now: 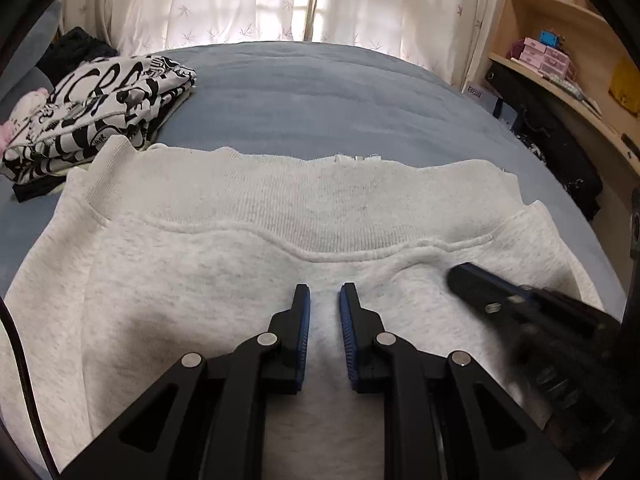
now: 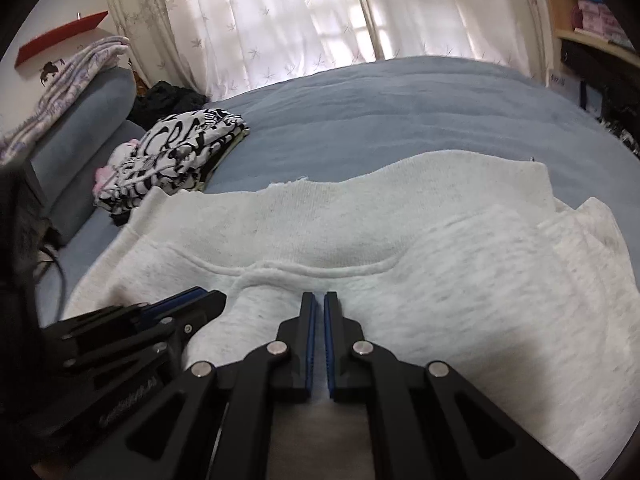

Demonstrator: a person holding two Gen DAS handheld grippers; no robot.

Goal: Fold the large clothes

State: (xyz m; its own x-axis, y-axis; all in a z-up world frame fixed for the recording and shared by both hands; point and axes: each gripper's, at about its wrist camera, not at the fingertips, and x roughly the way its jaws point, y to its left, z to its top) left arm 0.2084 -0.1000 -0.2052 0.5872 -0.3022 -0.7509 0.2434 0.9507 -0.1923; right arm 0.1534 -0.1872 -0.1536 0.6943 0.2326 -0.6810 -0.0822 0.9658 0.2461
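Sweatshirt (image 1: 240, 264), pale heather grey, lies spread on the blue bedcover (image 1: 320, 92), its ribbed hem toward twelve o'clock. Left gripper (image 1: 324, 292) hangs over the fabric below the hem seam with a narrow gap between its blue pads, gripping nothing. Right gripper (image 2: 320, 298), at its three o'clock, has jaws almost together and empty. Folded black-and-white printed clothes (image 1: 100, 108) sit stacked at ten o'clock. Pink drawer boxes (image 1: 544, 56) fill a wooden shelf (image 1: 568, 12) at two o'clock.
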